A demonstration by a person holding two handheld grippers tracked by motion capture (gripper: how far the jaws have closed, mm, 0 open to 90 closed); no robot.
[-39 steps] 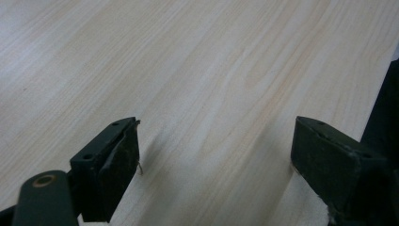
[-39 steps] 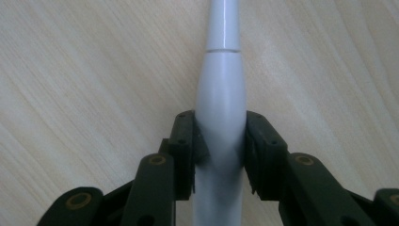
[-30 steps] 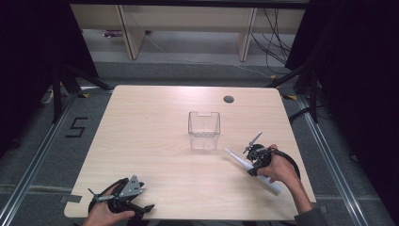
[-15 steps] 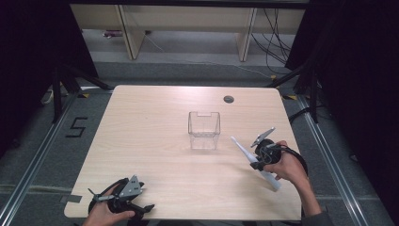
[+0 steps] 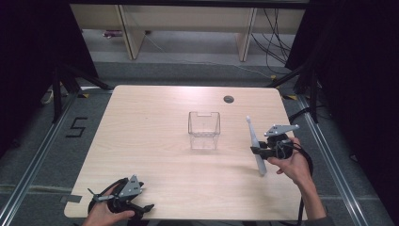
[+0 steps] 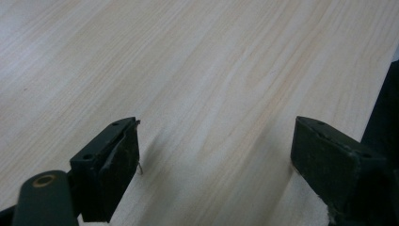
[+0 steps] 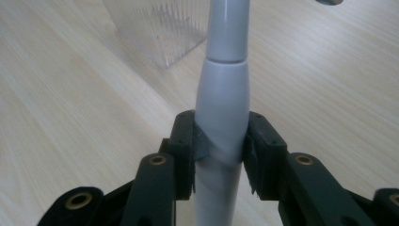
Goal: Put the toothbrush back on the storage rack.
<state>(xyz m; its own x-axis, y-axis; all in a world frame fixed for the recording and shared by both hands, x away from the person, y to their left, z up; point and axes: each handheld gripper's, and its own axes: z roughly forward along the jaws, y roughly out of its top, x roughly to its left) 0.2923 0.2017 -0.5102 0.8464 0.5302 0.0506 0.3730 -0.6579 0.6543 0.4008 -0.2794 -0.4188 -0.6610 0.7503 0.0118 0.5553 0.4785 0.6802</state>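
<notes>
a light wooden table (image 5: 155, 141) is seen. a clear square plastic container (image 5: 204, 130) stands at its centre. at three o'clock from it, a long grey-white electric toothbrush (image 5: 254, 146) is clenched in the right gripper (image 5: 256, 151). the left gripper (image 5: 141, 207), at seven o'clock, is held with jaws released.

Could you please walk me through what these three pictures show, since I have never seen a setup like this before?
There is no robot here: a person holds a two-jaw tool in each hand at a wooden table. The wide picture comes from a camera above the table; the other two come from cameras riding on each tool, looking along its black jaws. The left gripper rests near the table's near edge, its jaws wide apart with nothing between them. The right gripper is shut on a white electric toothbrush, gripping its handle, with the brush end pointing away from the person. A clear plastic container stands mid-table, looking empty.
</notes>
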